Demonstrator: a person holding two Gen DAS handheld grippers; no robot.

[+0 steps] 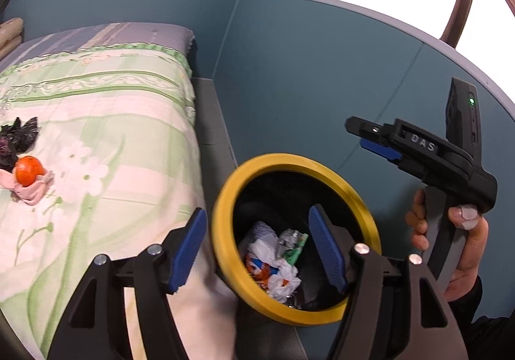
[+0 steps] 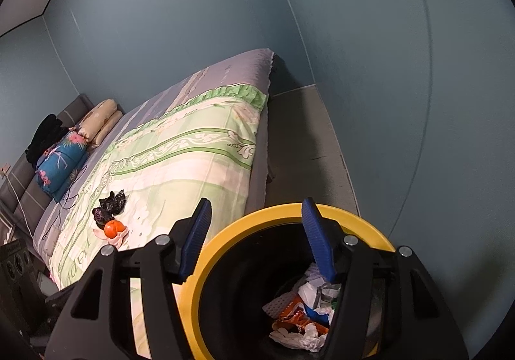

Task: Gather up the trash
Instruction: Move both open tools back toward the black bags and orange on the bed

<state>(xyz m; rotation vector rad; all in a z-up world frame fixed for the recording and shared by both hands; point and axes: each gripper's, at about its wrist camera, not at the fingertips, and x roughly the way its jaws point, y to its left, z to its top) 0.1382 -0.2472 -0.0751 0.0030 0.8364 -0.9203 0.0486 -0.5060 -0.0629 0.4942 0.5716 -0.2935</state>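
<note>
Both the left gripper (image 1: 257,250) and right gripper (image 2: 256,239) hang released over the yellow-rimmed bin (image 1: 225,199), fingers (image 1: 190,250) empty; orange (image 1: 29,170) waits far left on the bed (image 1: 128,121).

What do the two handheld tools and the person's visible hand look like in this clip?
Both tools are black plastic with blue ribbed finger pads and silver bolts at the joints. The right tool, seen from the left wrist view, has a grey pistol grip, raised "DAS" lettering and a green indicator light on its upright rear module. The right hand shows a dark sleeve and a white plaster on the thumb.
</note>
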